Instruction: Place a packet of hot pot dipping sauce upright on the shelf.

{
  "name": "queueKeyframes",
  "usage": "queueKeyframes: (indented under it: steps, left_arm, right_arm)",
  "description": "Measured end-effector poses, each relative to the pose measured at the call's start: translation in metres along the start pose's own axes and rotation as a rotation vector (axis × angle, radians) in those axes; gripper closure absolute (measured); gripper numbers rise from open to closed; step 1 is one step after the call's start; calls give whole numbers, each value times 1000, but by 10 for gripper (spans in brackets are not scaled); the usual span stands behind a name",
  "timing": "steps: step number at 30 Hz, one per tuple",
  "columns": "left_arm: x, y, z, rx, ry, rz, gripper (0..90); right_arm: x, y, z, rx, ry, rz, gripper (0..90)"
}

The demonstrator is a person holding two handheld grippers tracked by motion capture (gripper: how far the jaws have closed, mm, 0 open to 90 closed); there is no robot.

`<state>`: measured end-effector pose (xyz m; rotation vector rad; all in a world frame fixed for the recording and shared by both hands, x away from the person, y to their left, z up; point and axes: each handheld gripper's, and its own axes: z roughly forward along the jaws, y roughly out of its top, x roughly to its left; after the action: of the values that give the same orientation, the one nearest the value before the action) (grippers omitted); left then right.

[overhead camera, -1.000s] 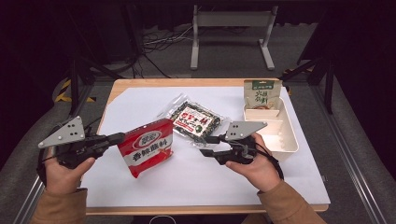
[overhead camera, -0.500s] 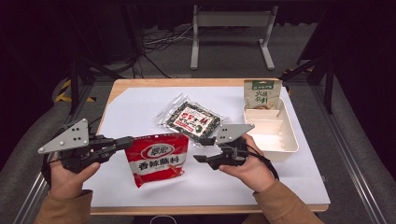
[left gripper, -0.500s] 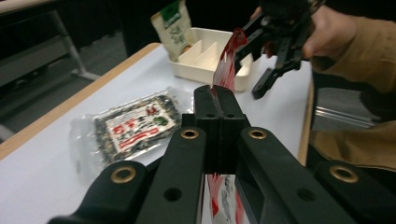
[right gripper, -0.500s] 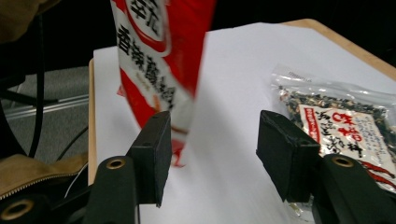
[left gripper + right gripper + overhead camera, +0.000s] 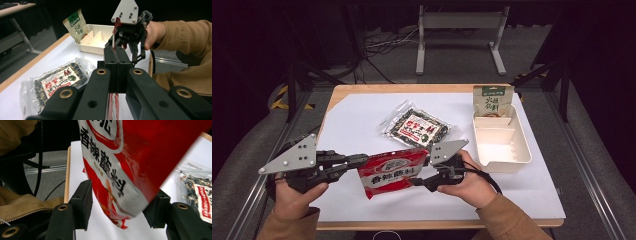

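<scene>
A red snack packet [image 5: 394,172] with white lettering hangs just above the white sheet near the table's front. My left gripper [image 5: 361,162] is shut on its left edge; in the left gripper view the thin red-and-white edge [image 5: 113,106] runs between the closed jaws. My right gripper [image 5: 421,181] is at the packet's right end and stands open. In the right gripper view the packet [image 5: 117,162] hangs down between the two spread pads [image 5: 83,202], touching neither clearly. The right gripper [image 5: 127,35] also shows across the packet in the left gripper view.
A clear packet of dark dried food [image 5: 417,127] lies at the middle of the white sheet. A white divided tray [image 5: 504,155] stands at the right, with a green packet [image 5: 492,100] leaning at its far end. The table's wooden edge [image 5: 437,225] runs close below my hands.
The left gripper carried the red packet right and toward the front edge. The right gripper moved left to the packet's right end, its open jaws now around it.
</scene>
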<state>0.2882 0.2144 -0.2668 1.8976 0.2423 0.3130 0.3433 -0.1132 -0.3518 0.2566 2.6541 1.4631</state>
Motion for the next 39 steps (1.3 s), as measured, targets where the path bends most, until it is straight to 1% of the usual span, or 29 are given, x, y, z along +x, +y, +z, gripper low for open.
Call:
queueKeyframes:
  steps: [3, 4, 5, 6, 7, 8, 9, 10, 11, 12, 14, 15, 16, 18, 22, 23, 25, 27, 28, 29, 30, 31, 32, 33, 34, 36, 37, 39]
  left_arm:
    - [0, 0, 2, 4, 15, 8, 900]
    - [0, -1, 3, 6, 19, 1, 900]
    - [1, -2, 3, 7, 18, 3, 900]
    - [2, -2, 4, 4, 16, -7, 900]
    - [2, -2, 4, 4, 16, -7, 900]
    - [2, -3, 4, 6, 18, -8, 900]
    - [2, -3, 5, 5, 15, -6, 900]
    - [2, -3, 5, 5, 15, -6, 900]
    - [3, -3, 5, 10, 28, 2, 900]
    - [3, -3, 5, 10, 28, 2, 900]
    - [4, -5, 5, 5, 30, -13, 900]
    - [5, -6, 4, 2, 31, -17, 900]
    - [5, -6, 4, -1, 31, -21, 900]
    - [7, -6, 4, 1, 31, -16, 900]
    - [6, -6, 6, 1, 38, -25, 900]
    - [6, -7, 6, 0, 41, -29, 900]
    - [6, -7, 6, 4, 58, -22, 894]
    - [6, -8, 7, 7, 66, -14, 873]
    - [7, -8, 7, 3, 68, -17, 851]
    - [7, -9, 8, -3, 75, -24, 820]
    - [7, -9, 8, -3, 75, -24, 787]
    - [8, -9, 8, -3, 84, -21, 739]
    - [8, -9, 8, -5, 87, -25, 739]
    - [9, -10, 8, -4, 102, -34, 636]
    - [9, -10, 8, -5, 111, -35, 609]
    - [10, -10, 8, -7, 117, -38, 566]
    - [11, -11, 8, -11, 121, -48, 542]
    - [14, -13, 8, -6, 132, -55, 514]
  right_arm:
    - [-1, -1, 5, -5, 11, 3, 479]
    - [-2, -3, 8, -6, 14, 8, 490]
    - [-2, -5, 11, -3, 15, 16, 505]
    - [-3, -7, 13, -4, 18, 23, 523]
    - [-3, -7, 13, -4, 18, 23, 523]
    - [-3, -9, 16, -8, 21, 33, 565]
    - [-3, -12, 18, -16, 25, 42, 654]
    - [-2, -13, 18, -16, 21, 38, 698]
    - [-3, -13, 18, -11, 18, 30, 731]
    - [-3, -13, 18, -11, 18, 30, 731]
    - [-3, -13, 17, -6, 37, 25, 822]
    - [-3, -13, 16, -5, 46, 19, 853]
    - [-3, -12, 14, -4, 49, 17, 868]
    - [-4, -12, 11, -4, 44, 17, 889]
    - [-6, -11, 5, 4, 42, 27, 897]
    - [-6, -10, 4, 4, 40, 30, 897]
    - [-6, -9, 1, 10, 32, 26, 898]
    - [-6, -6, -3, 22, 24, 22, 898]
    - [-6, -5, -6, 28, 22, 18, 899]
    - [-7, -4, -8, 31, 18, 17, 899]
    - [-8, -3, -11, 34, 14, 20, 899]
    - [-9, -2, -15, 32, 10, 23, 899]
    - [-9, -2, -15, 32, 10, 23, 899]
    - [-10, -1, -21, 33, -6, 23, 899]
    - [-11, -1, -23, 33, -10, 24, 899]
    - [-13, 0, -29, 32, -22, 28, 899]
    - [-14, 1, -33, 30, -33, 32, 899]
    - [-16, 1, -38, 27, -45, 32, 899]
